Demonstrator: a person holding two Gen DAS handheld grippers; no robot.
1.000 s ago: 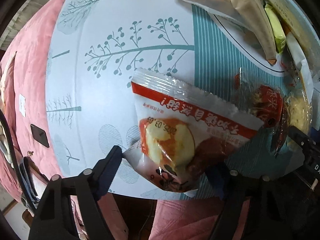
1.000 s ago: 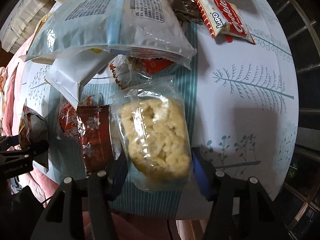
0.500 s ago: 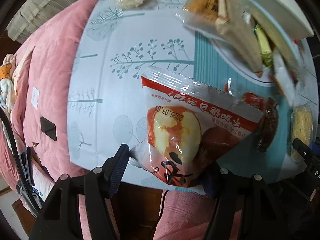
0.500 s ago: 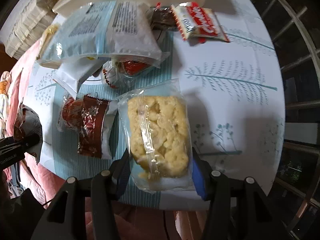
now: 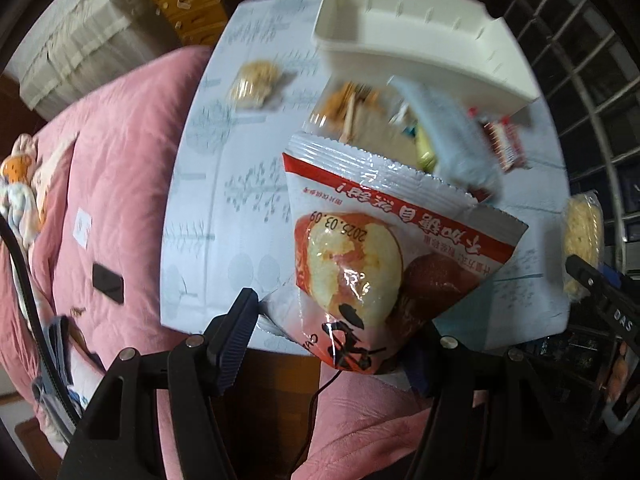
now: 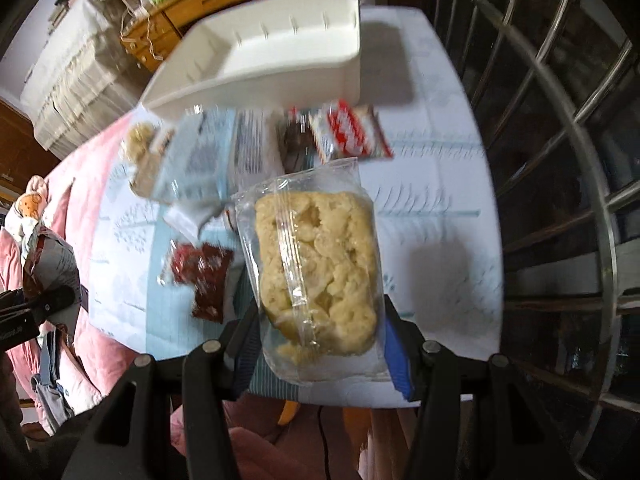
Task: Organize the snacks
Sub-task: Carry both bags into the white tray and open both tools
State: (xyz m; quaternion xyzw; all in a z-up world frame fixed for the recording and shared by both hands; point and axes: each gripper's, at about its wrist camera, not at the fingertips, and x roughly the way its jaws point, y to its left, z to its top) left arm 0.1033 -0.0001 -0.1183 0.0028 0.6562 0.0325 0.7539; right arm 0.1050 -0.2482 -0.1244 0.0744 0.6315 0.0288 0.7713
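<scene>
1. The left claw (image 5: pixel 336 344) points down over the bench (image 5: pixel 208 216), which is covered in a pale cloth printed with trees.
2. Its two black fingers are clamped on the lower end of a red and white snack packet (image 5: pixel 372 256), which hangs clear above the bench.
3. The packet shows a printed date, red lettering and a picture of a pale round snack.
4. The right claw (image 6: pixel 320 344) also points down, and its fingers are clamped on the sides of a clear bag of pale yellow crumbly snack (image 6: pixel 316 276), held up off the bench.
5. At the far end of the bench stands a white plastic bin (image 5: pixel 404 36) with a ribbed inner wall; nothing shows inside it.
6. Just in front of the bin lies a loose pile of snacks: a large pale blue bag (image 6: pixel 216 160) with printed text, a red and white wafer pack (image 6: pixel 352 134) to its right, and a dark brown packet between them.
7. Nearer the right claw, a dark red packet (image 6: pixel 200 276) with white marks lies flat on a teal striped patch of the cloth.
8. A small clear bag of beige snack (image 5: pixel 254 84) lies alone towards the left side of the bench, well apart from the pile.
9. A pink quilt (image 5: pixel 120 152) lies beside the bench on the left, and a metal window grille (image 6: pixel 560 160) stands on the right.
</scene>
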